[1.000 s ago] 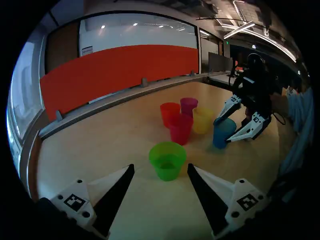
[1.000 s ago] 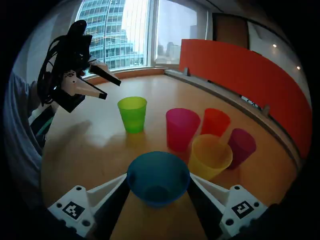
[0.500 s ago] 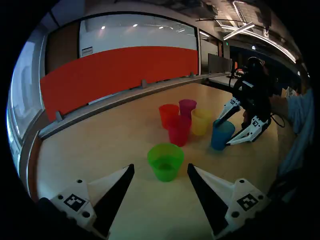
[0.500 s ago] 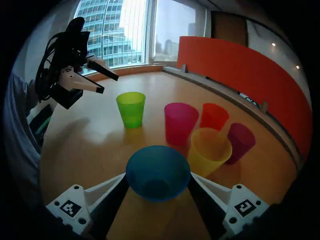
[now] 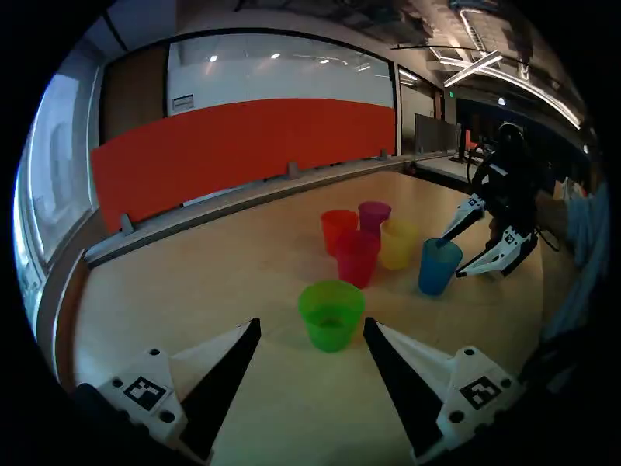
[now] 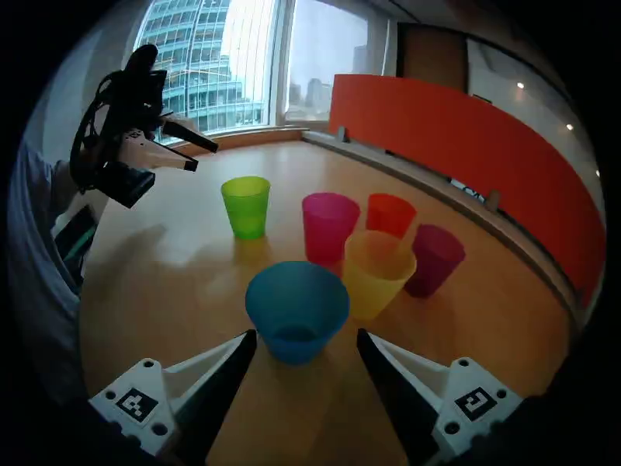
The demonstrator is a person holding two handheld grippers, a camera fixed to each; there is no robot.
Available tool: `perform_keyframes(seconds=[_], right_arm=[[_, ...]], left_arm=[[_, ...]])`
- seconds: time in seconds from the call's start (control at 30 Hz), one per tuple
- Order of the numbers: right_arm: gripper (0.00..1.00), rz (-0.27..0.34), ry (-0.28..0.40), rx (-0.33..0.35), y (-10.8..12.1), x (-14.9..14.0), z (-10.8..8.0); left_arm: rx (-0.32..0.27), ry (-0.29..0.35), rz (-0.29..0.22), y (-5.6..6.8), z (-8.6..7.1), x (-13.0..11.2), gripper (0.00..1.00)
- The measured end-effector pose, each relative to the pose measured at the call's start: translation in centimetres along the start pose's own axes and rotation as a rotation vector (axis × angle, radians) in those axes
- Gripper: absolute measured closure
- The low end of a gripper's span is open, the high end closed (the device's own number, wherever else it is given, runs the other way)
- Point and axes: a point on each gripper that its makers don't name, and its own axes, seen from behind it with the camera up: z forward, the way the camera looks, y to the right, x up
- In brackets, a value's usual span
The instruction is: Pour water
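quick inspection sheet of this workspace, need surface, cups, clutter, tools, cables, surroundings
surface: pale wooden table, all cups standing on it
job's things: green cup and blue cup each stand apart; pink cup, orange cup, yellow cup and purple cup are clustered; all upright; water inside cannot be told
clutter: nothing seen
tools: left tool open, green cup ahead of its tips, untouched; right tool open, fingers flanking the blue cup with gaps
cables: black cables looped on the left tool's body
surroundings: orange partition behind the table; windows onto towers; a person's sleeve
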Motion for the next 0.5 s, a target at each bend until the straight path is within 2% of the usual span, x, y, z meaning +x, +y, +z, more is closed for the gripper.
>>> perform_keyframes(seconds=[0.3, 0.5], right_arm=[[0.00, 0.022, 0.023, -0.044, 0.6, -0.5, -3.0], [0.00, 0.052, 0.076, -0.092, 2.1, 0.9, -4.7]], left_arm=[[0.031, 0.034, -0.018, -0.5, -1.2, 0.3, 0.01], [0.072, 0.080, -0.017, -1.2, -1.9, 1.5, 0.01]])
